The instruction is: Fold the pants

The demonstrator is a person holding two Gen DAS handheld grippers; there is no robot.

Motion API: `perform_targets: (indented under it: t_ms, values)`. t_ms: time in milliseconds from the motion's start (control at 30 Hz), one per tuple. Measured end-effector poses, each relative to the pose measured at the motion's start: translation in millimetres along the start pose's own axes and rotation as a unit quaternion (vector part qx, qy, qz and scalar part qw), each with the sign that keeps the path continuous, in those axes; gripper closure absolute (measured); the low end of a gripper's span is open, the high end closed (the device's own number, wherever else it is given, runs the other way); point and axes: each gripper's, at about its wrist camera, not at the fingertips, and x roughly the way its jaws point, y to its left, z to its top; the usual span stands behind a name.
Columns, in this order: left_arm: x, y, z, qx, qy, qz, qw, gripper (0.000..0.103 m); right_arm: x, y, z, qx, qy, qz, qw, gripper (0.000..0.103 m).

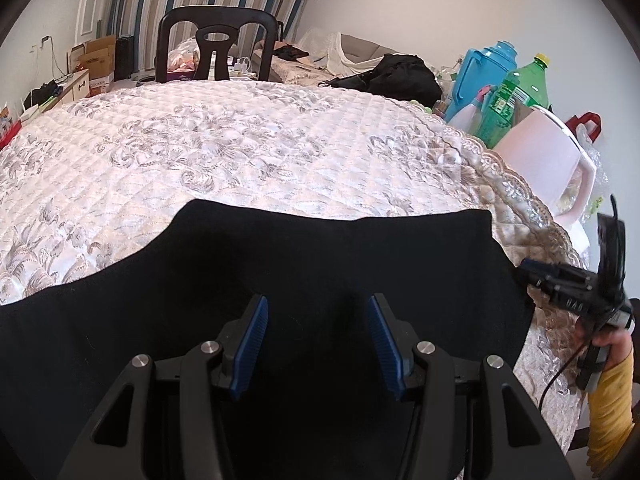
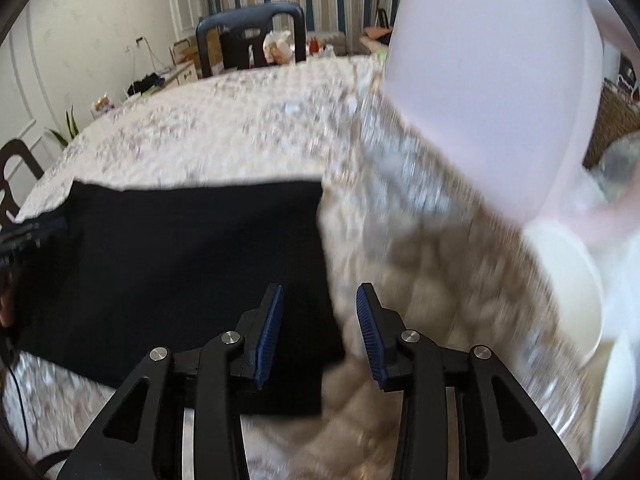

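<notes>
The black pants (image 1: 320,248) lie folded flat on the quilted floral tablecloth (image 1: 240,140), near the table's front right corner. My left gripper (image 1: 318,300) hovers open over the pants, blue pads apart and only dark cloth beneath them. In the right wrist view, which is motion-blurred, the pants (image 2: 180,248) fill the lower left. My right gripper (image 2: 320,288) stands open over their right edge, one pad above the fabric and the other above the tablecloth (image 2: 400,200). From the left wrist view, the right gripper (image 1: 568,284) shows at the table's right edge, held by a hand in a yellow sleeve (image 1: 612,400).
A black chair (image 1: 216,44) stands at the table's far side. Off the right edge are a pale pink bin (image 1: 548,160), a blue jug (image 1: 480,76), a green bottle (image 1: 516,96) and a black bag (image 1: 400,74). Boxes (image 1: 96,60) sit by the back wall.
</notes>
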Motion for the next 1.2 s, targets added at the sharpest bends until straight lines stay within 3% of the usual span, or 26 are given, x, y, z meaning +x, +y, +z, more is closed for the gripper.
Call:
perform_targets:
  t_ms: [67,167,267,367,467,533,567,700,800,933,1133,1200]
  values:
    - [-2.1,-3.6,-3.6,0.004,0.001,0.0,1.0,0.048,-0.5,2.9,-6.1,0.002,-0.002,0.002,1.0,0.066]
    - [-3.6,-7.7,-8.8,0.009,0.005,-0.002,0.9999,0.048,-9.8,5.1,-8.2,-0.002,-0.007,0.019,1.0,0.095]
    - [-5.4,-9.4,-13.2,0.013,0.008,-0.001,0.9999,0.048,-22.6,9.2,-12.3,-0.018,-0.017,0.005,1.0,0.096]
    - [-7.0,-8.5,-16.3,0.011,0.009,-0.001,0.9999,0.048,-31.2,1.1,-16.9,0.0,-0.015,0.018,1.0,0.096]
    - [-8.2,-8.1,-17.1,0.008,0.011,0.0,0.9999,0.048,-21.5,-7.4,-18.5,0.028,0.011,0.027,0.999,0.095]
    - [-9.8,-9.3,-18.2,0.009,0.012,-0.001,0.9999,0.048,-15.7,-5.2,-20.5,0.027,0.026,-0.008,0.999,0.086]
    - [-10.7,-9.5,-18.9,0.009,0.013,-0.001,0.9999,0.048,-17.4,-3.6,-22.5,0.024,0.019,-0.032,0.999,0.076]
    - [-13.4,-10.8,-23.0,0.013,0.014,0.0,0.9998,0.048,-29.5,-3.1,-26.9,0.031,0.006,-0.034,0.999,0.07]
    - [-15.4,-12.5,-25.4,0.01,0.014,-0.009,0.9998,0.048,-41.7,-5.4,-35.0,0.043,-0.01,-0.03,0.999,0.056]
    - [-17.1,-15.1,-27.7,0.001,0.017,-0.029,0.9995,0.043,-47.3,-15.3,-51.5,0.101,-0.01,0.012,0.995,0.055]
    - [-16.4,-24.9,-31.4,0.008,0.025,-0.036,0.999,0.041,-37.9,-15.9,-58.1,0.133,-0.016,0.04,0.99,0.049]
    - [-17.2,-26.5,-33.3,0.008,0.027,-0.037,0.9989,0.041,-33.6,-15.7,-54.3,0.146,-0.023,0.05,0.988,0.042]
